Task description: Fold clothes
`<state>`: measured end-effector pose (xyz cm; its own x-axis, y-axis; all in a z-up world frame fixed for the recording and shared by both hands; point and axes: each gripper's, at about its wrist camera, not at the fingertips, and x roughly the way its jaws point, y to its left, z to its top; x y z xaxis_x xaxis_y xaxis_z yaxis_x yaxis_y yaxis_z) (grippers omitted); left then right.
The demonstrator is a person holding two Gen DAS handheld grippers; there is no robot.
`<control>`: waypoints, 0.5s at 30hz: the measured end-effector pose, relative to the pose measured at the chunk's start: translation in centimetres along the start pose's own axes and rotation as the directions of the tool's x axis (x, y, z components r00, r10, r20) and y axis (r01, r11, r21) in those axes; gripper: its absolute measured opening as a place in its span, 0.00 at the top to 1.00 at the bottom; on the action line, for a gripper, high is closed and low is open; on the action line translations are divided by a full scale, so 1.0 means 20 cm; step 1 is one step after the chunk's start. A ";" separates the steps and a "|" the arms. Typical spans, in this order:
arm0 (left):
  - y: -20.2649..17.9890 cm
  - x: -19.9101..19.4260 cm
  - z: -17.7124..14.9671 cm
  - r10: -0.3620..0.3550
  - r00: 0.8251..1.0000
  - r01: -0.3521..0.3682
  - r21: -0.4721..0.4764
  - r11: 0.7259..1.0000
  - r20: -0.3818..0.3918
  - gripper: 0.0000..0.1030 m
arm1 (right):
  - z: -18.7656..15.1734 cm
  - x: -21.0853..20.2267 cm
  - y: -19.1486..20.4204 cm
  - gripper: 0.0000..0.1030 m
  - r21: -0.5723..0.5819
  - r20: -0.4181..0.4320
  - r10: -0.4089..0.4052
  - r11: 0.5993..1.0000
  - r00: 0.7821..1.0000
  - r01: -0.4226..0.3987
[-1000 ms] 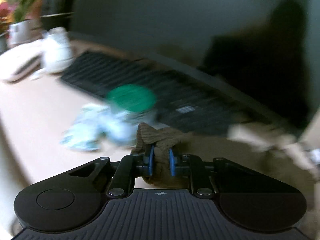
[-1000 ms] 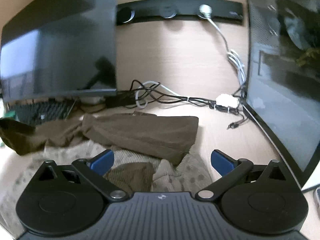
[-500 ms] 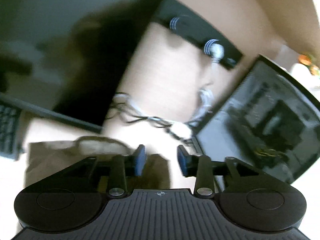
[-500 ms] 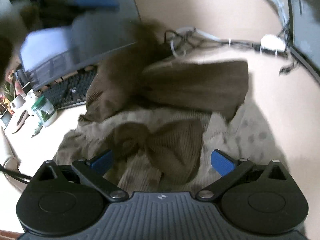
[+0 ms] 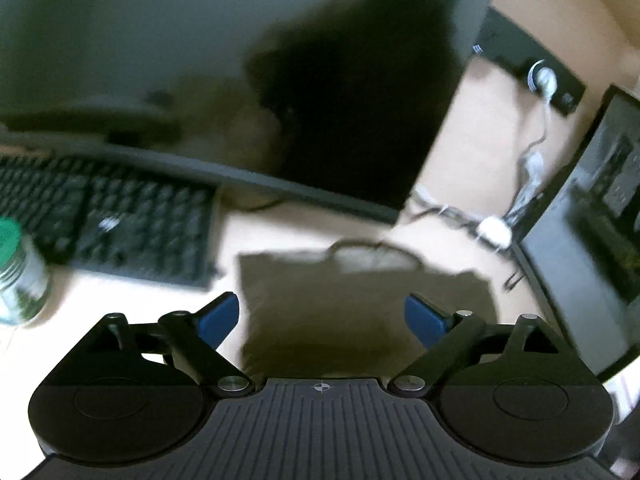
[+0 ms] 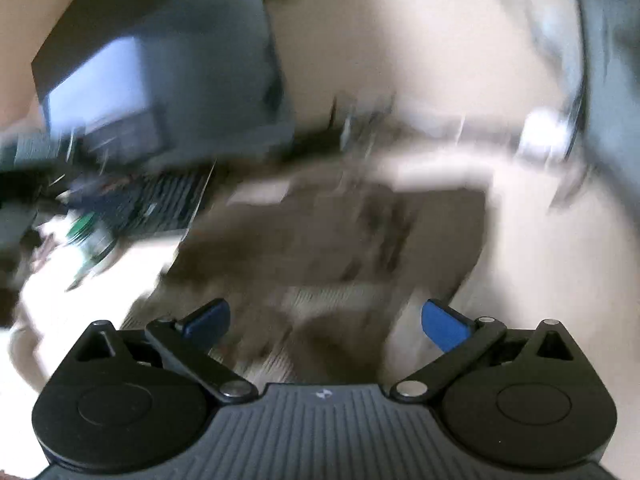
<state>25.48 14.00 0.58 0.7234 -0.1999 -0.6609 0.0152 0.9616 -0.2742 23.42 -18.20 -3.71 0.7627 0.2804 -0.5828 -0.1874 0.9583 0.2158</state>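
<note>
A brown knitted garment [image 5: 360, 304] lies folded flat on the beige desk, just ahead of my left gripper [image 5: 322, 316], which is open and empty above its near edge. In the blurred right wrist view the same brown garment [image 6: 360, 232] lies on a lighter spotted garment [image 6: 328, 304]. My right gripper [image 6: 326, 320] is open and empty above the clothes.
A black keyboard [image 5: 100, 220] lies at the left under a dark monitor [image 5: 200, 60]. A green-lidded jar [image 5: 16, 272] stands at the far left. A second monitor [image 5: 592, 220] stands at the right. White cables [image 5: 496, 228] run along the back.
My left gripper let go of the brown cloth, opened wide and swung right over the folded garment. The brown sleeve now lies folded on the pile. The right view moves fast.
</note>
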 end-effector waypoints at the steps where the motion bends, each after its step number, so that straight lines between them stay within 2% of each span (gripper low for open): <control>1: 0.03 -0.01 -0.01 0.002 1.000 -0.002 -0.008 1.000 -0.012 0.09 | 0.04 0.02 -0.02 0.22 0.016 0.019 -0.034 0.999 0.999 0.033; 4: 0.06 0.01 -0.05 -0.020 0.999 0.019 -0.036 0.999 -0.037 0.09 | 0.11 0.20 -0.09 0.47 0.081 -0.024 -0.080 0.993 0.996 0.082; 5: 0.06 0.02 -0.06 -0.034 0.998 0.033 -0.042 0.999 -0.043 0.09 | 0.11 0.27 -0.11 0.49 0.093 -0.056 -0.077 0.992 0.995 0.082; 6: 0.05 0.03 -0.07 -0.055 0.997 0.053 -0.040 0.998 -0.051 0.09 | 0.11 0.34 -0.12 0.59 0.103 -0.093 -0.067 0.992 0.993 0.077; 7: 0.04 0.05 -0.07 -0.075 0.995 0.072 -0.038 0.997 -0.058 0.09 | 0.10 0.39 -0.11 0.80 0.110 -0.123 -0.040 0.993 0.992 0.054; 8: 0.03 0.06 -0.08 -0.095 0.993 0.093 -0.035 0.995 -0.066 0.09 | 0.10 0.42 -0.09 0.82 0.107 -0.138 -0.018 0.994 0.990 0.032; 10: 0.00 0.09 -0.09 -0.136 0.987 0.135 -0.016 0.991 -0.080 0.08 | 0.15 0.39 -0.01 0.90 0.030 -0.079 -0.008 0.999 0.997 0.010; 13: -0.06 0.14 -0.06 -0.208 0.975 0.209 0.010 0.978 -0.081 0.07 | 0.30 0.25 0.03 0.93 -0.084 0.060 -0.056 0.995 0.997 0.060; 15: -0.11 0.18 -0.03 -0.243 0.967 0.245 0.021 0.969 -0.072 0.06 | 0.37 0.22 0.00 1.00 -0.132 0.108 -0.127 0.981 0.986 0.141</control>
<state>27.65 11.07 -1.65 0.6465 -0.4404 -0.6230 0.2062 0.8870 -0.4131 31.40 -17.46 -0.47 0.8425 0.1491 -0.5177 -0.1584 0.9870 0.0264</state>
